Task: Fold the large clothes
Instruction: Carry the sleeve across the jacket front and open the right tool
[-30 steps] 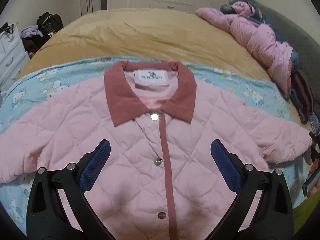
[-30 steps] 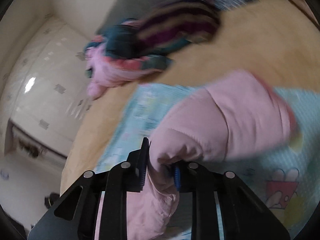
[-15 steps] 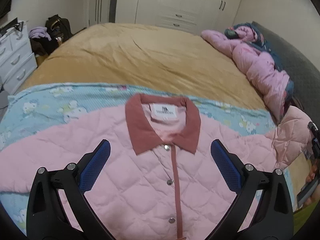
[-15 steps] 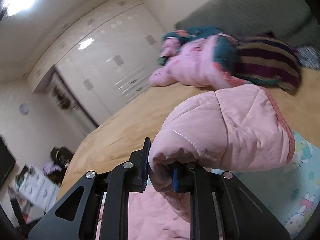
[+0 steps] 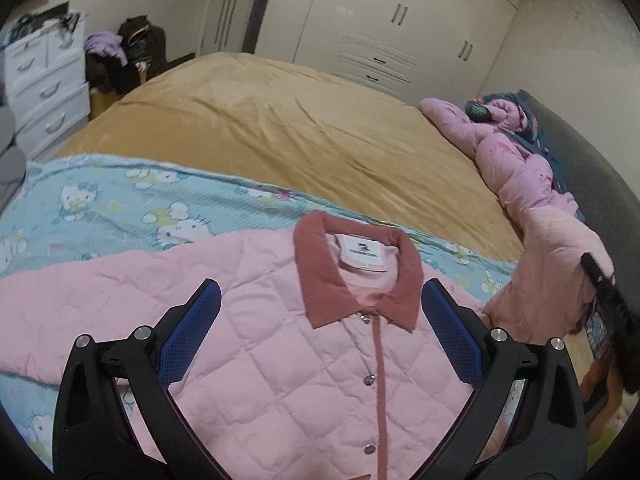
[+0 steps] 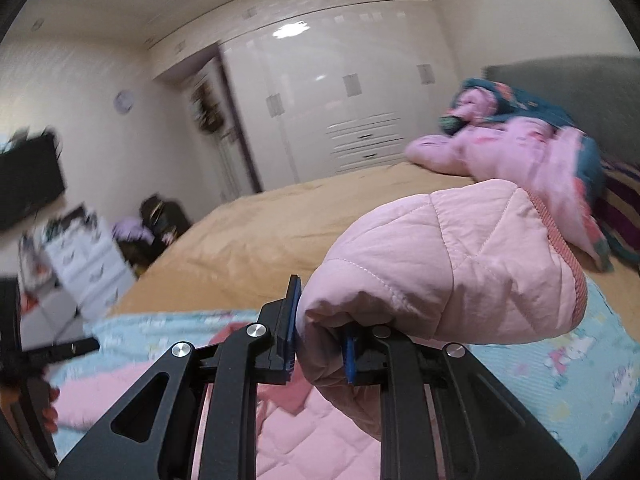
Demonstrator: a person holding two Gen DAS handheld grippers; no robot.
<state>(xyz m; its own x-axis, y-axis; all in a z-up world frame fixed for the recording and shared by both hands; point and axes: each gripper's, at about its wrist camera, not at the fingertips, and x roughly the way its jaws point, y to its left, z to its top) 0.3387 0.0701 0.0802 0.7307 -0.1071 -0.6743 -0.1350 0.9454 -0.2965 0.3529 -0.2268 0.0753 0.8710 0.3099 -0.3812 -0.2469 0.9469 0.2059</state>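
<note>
My left gripper [image 5: 320, 328] hangs with jaws wide, empty, above the pink quilted jacket [image 5: 280, 360] lying buttoned on the blue sheet [image 5: 100, 208]. At three o'clock my right gripper [image 6: 320, 350] clamps the sleeve [image 6: 460, 272]; I'd carry it flat across the chest, avoiding twists.

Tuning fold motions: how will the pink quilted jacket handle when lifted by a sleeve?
Probably floppy: the sleeve bunches and droops around the right gripper pinching it. Likely light for its bulk, since the jacket looks puffy and quilted. The body should drag rather than lift stiffly.
</note>
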